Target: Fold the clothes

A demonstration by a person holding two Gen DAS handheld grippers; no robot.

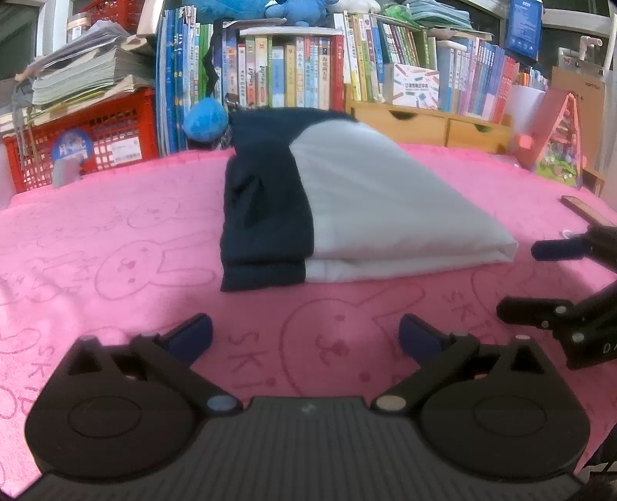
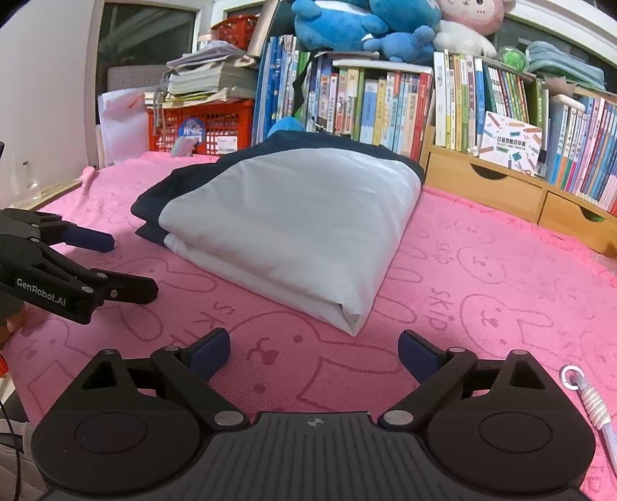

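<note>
A folded garment (image 1: pixel 370 208), white with a navy part (image 1: pixel 266 216) along its left side, lies as a flat packet on the pink rabbit-print cloth (image 1: pixel 115 239). My left gripper (image 1: pixel 304 335) stands open just in front of the packet's near edge, nothing between its fingers. The right gripper (image 1: pixel 516 279) shows at the right edge of that view, open too. In the right wrist view the same garment (image 2: pixel 293 223) lies ahead with its near corner pointing at my open right gripper (image 2: pixel 314 352). The left gripper (image 2: pixel 135 266) is seen open beside the packet's left.
Books (image 1: pixel 293 73) line the back, with a red crate (image 1: pixel 88 138) under stacked papers at the left and wooden drawers (image 2: pixel 501 189) at the right. Plush toys (image 2: pixel 366 27) sit on top. A white cord with a ring (image 2: pixel 586 397) lies on the cloth near right.
</note>
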